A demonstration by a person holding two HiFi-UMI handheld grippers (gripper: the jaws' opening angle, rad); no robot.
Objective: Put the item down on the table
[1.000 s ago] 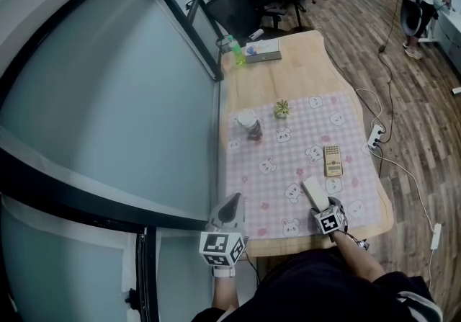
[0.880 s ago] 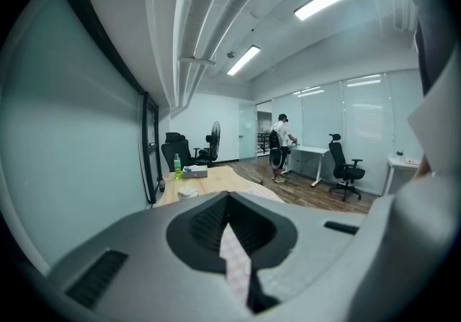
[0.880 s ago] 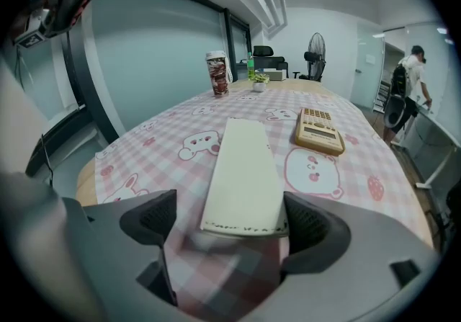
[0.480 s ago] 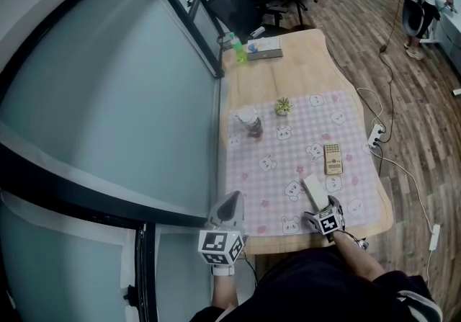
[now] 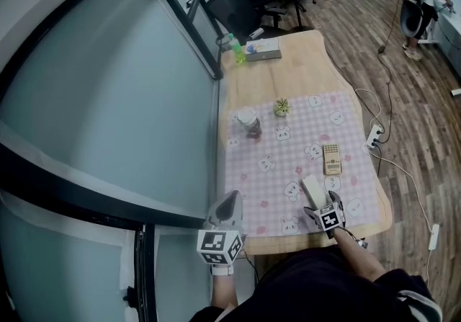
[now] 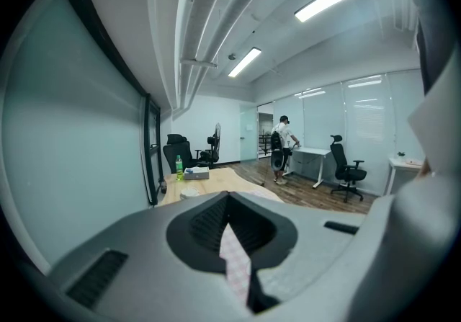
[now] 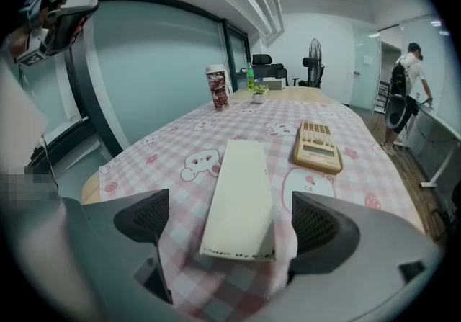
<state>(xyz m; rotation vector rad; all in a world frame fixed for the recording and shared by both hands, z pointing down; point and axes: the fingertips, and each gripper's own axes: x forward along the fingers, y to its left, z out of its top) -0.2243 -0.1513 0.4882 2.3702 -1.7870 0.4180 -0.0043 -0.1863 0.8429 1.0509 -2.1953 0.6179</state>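
The box [image 7: 241, 194] lies flat on the checked cloth [image 7: 180, 140], near the table's [image 5: 281, 75] near edge, about five o'clock on the cloth in the head view. It looks light, stiff and smooth, likely cardboard, and is best taken across its narrow width, on the long edges. The right gripper [image 7: 234, 221] straddles its near end; the jaws have just been opening and stand clear of both edges. A calculator [image 7: 317, 146] sits at one o'clock and a cup [image 7: 216, 87] at eleven. The left gripper [image 6: 230, 230] is clenched on nothing.

Head cam: steeply down on surface [image 5: 274, 79]. R hand-held gripper [image 7: 234, 223] cam: low, close over same surface. L hand-held gripper [image 6: 232, 241] cam: near-level, toward its far end.
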